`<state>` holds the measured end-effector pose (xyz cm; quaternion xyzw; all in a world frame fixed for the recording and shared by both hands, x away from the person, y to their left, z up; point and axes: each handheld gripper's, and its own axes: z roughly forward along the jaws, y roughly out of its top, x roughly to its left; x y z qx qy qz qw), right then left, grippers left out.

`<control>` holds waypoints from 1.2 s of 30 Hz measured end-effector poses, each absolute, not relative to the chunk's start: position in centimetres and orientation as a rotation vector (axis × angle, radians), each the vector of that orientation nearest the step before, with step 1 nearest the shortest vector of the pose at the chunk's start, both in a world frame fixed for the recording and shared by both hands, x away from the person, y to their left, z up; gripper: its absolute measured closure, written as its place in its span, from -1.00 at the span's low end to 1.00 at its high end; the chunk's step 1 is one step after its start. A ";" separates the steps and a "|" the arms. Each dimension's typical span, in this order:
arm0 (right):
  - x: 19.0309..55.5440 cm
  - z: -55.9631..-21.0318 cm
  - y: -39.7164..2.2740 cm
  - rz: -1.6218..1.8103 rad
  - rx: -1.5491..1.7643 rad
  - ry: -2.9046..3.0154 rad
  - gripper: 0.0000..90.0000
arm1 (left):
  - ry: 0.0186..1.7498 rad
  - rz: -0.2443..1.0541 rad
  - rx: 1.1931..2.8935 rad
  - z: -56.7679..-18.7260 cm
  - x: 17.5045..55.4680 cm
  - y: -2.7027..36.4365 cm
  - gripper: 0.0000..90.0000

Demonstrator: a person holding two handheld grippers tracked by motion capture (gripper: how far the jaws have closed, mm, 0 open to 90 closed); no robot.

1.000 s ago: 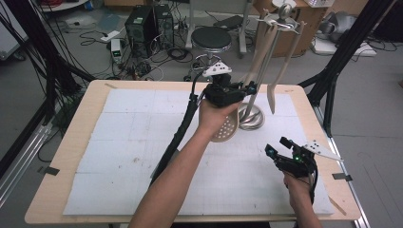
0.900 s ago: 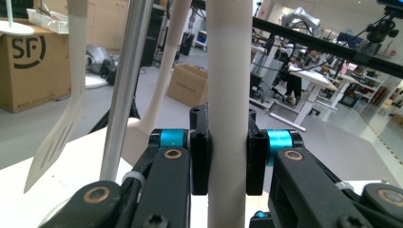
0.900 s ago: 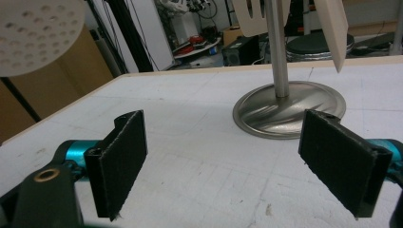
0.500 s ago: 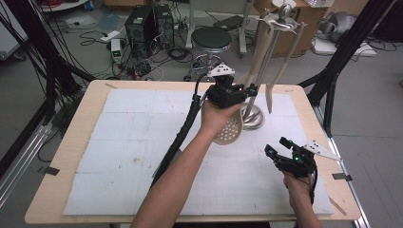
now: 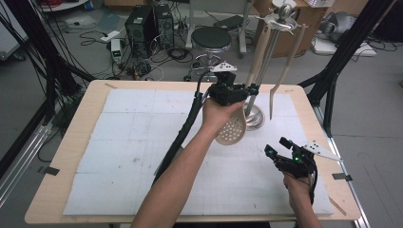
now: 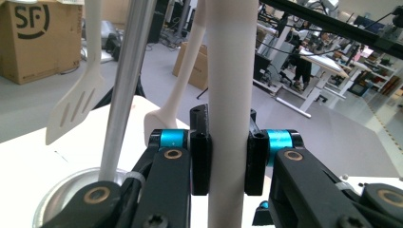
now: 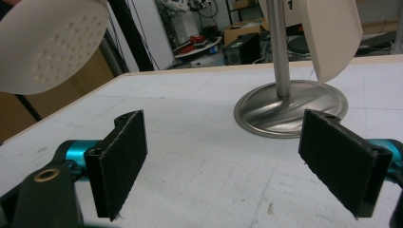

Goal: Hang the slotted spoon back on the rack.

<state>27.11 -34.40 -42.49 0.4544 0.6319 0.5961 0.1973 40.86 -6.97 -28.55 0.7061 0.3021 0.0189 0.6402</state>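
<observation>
A cream perforated skimmer (image 5: 231, 130) has its long handle (image 6: 228, 95) held near-upright. My left gripper (image 5: 249, 90) is shut on that handle at mid-length, with both pads (image 6: 200, 161) pressed against it. The handle's top reaches up to the hook ring of the utensil stand (image 5: 268, 52); I cannot tell if it hangs there. The skimmer head (image 7: 47, 42) hovers above the mat. My right gripper (image 5: 277, 146) rests low over the table's front right, open, with nothing between its pads (image 7: 119, 161).
The stand's round steel base (image 5: 259, 118) sits at the table's back right, with its pole (image 6: 126, 90) rising from it. A slotted spatula (image 6: 76, 104) and another cream utensil (image 6: 176, 99) hang from the stand. A white mat (image 5: 133, 142) covers the table.
The skimmer head has drifted slightly to the right and toward the front with the left hand. The right gripper has stayed put.
</observation>
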 end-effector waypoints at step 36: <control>26.9 -42.4 -33.6 1.662 1.255 1.781 -0.65 | 0.742 0.152 1.526 -39.3 33.5 9.1 -0.50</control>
